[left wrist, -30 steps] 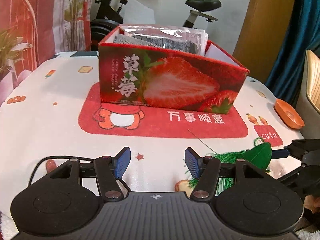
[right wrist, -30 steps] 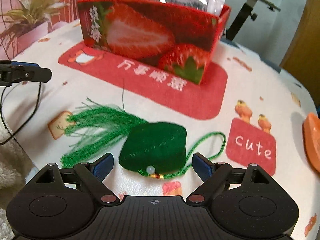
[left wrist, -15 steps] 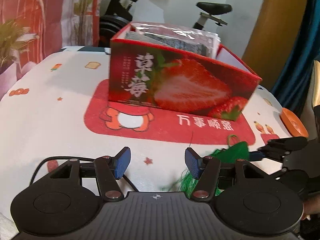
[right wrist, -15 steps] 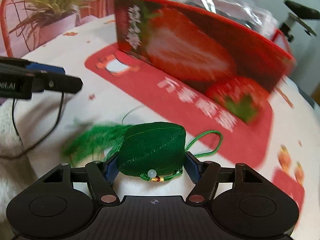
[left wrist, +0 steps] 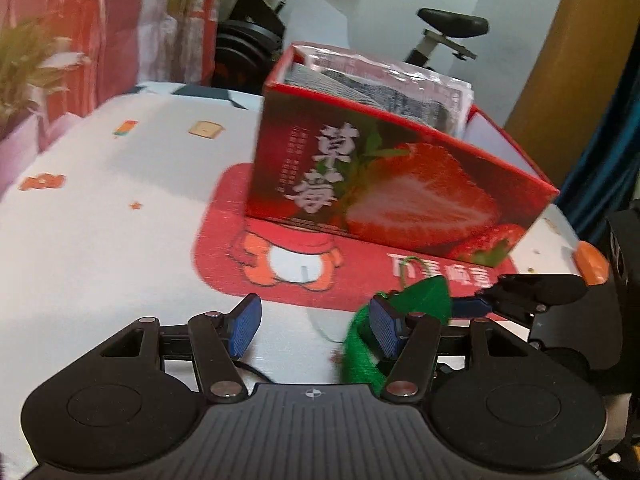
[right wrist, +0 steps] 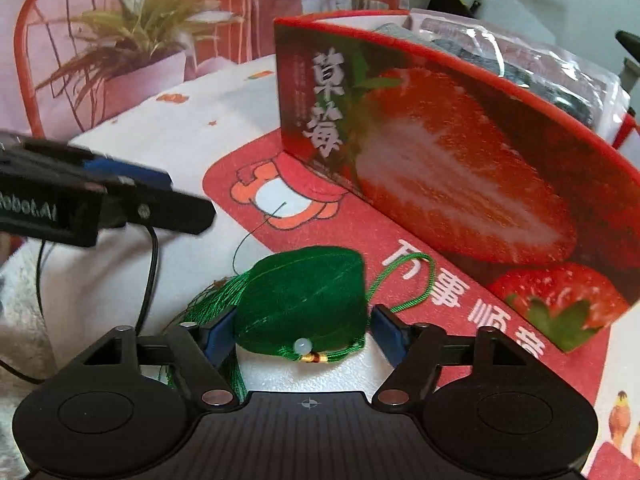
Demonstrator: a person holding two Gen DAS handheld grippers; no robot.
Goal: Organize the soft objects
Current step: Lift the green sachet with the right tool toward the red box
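Note:
My right gripper is shut on a green stuffed sachet with a tassel and a cord loop, and holds it above the table in front of the red strawberry box. The sachet also shows in the left wrist view, between the right gripper's fingers. My left gripper is open and empty, low over the tablecloth, left of the sachet. The strawberry box stands on the red mat and holds plastic-wrapped dark soft packs.
An orange dish lies at the table's right edge. A black cable runs over the cloth near the left gripper. A potted plant and a red chair stand beyond the table's left side. An exercise bike stands behind.
My right gripper has closed on the green sachet, lifted it off the cloth and carried it left toward the box. The left gripper has shifted left and stays open.

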